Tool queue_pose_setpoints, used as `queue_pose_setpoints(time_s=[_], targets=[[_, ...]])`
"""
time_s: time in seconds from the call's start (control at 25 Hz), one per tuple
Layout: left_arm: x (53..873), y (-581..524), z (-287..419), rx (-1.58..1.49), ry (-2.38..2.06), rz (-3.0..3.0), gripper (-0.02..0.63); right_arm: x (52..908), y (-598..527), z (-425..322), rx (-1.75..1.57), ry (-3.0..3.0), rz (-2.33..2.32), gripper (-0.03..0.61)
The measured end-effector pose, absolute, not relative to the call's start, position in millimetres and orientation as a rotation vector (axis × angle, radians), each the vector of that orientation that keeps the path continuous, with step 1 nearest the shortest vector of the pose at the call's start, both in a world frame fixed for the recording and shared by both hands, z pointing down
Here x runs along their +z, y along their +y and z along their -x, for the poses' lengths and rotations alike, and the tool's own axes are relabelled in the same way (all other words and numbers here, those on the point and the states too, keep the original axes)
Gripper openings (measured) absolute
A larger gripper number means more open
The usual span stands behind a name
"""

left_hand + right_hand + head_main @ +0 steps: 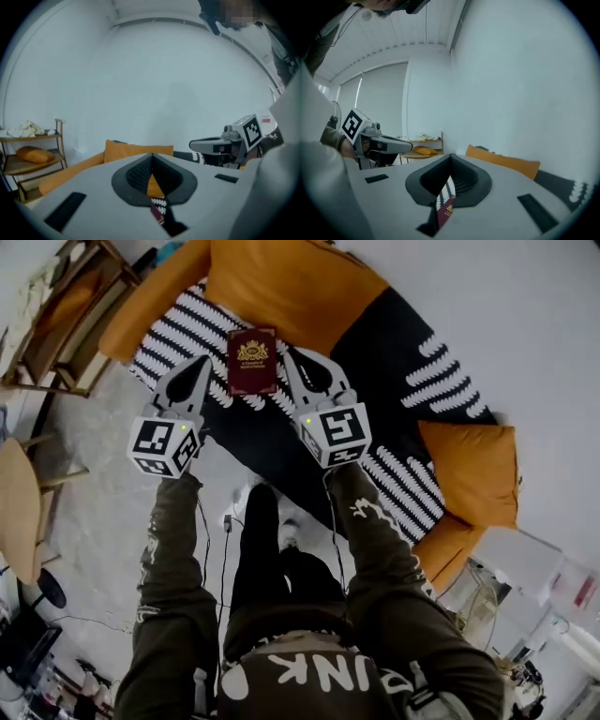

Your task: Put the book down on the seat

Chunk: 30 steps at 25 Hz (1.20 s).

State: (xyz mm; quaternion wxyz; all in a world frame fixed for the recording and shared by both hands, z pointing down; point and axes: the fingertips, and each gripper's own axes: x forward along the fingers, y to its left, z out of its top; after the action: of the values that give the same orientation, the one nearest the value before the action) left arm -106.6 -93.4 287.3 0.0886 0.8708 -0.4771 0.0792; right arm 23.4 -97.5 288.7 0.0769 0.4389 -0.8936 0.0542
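Lying flat on the striped seat (178, 334) is the maroon book (251, 360).

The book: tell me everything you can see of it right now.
The book is a maroon volume with a gold crest and gold lettering on its cover. It lies closed and flat, cover up, on the black-and-white striped seat, close to an orange cushion. Nothing but the seat appears to touch it.
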Motion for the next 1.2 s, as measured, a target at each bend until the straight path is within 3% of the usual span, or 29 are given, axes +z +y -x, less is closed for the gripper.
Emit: queue_pose_setpoints(time_s=[0.24,0.4,0.84,1.2], targets=[[112,13,94,0.137,-1.623,-2.699,0.003,129,-3,-37,-0.019,-2.802,-1.294,0.010],[48,87,79,0.143,-1.671,-2.742,0.003,67,69,-46,-0.075,-2.843,-1.279,0.010],[-7,206,55,0.138,-1.646,-2.808,0.003,20,182,-63,-0.097,-2.860,-1.304,0.011],[-25,323,77,0.078,-1.601,-2.876,0.004,-11,300,-40,-0.217,-2.848,-1.349,0.011]])
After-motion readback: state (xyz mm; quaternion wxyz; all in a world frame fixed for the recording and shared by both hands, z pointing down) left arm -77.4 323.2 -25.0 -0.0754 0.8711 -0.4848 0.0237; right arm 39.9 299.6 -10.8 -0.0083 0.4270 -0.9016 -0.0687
